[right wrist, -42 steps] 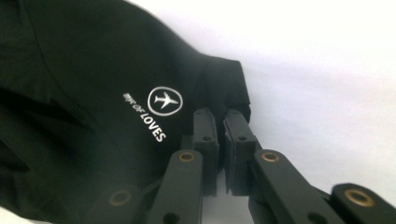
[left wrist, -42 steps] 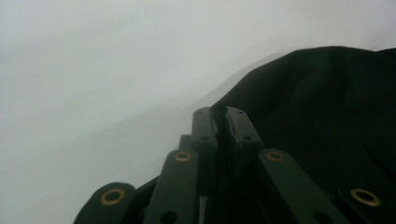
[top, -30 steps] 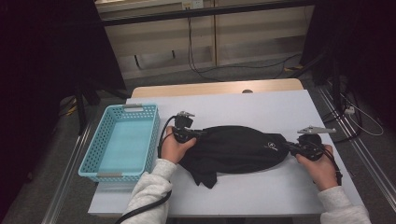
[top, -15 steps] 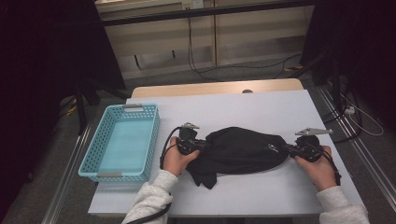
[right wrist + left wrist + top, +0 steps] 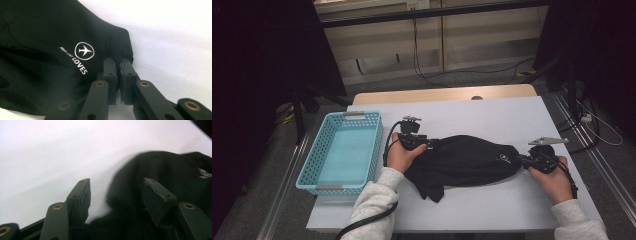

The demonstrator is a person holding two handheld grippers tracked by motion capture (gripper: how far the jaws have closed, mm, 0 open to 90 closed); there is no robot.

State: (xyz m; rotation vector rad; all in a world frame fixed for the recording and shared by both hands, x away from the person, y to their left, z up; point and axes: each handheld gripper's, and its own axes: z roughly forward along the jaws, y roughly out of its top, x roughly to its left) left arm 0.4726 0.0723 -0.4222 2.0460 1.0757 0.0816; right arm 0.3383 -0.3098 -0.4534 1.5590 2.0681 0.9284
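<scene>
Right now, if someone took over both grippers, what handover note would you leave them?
Left gripper: jaws just opened, apart, black garment between them but not pinched.
Right gripper: shut on the garment's edge near its printed logo.
Garment lies bunched mid-table; blue basket sits at the left, nothing in it.
Done: left end let go.
Left, probably: regrip and fold, perhaps into the basket.

- A lab or test room set up for recording, not a home; a plain white table [image 5: 492, 112] stands on grey carpet
- Beyond the right gripper [image 5: 526, 161], loose cables [image 5: 437, 75] trail over the floor
- To that gripper's right, metal rails [image 5: 607, 165] run along the floor; dark curtains [image 5: 267, 55] hang at both sides
</scene>
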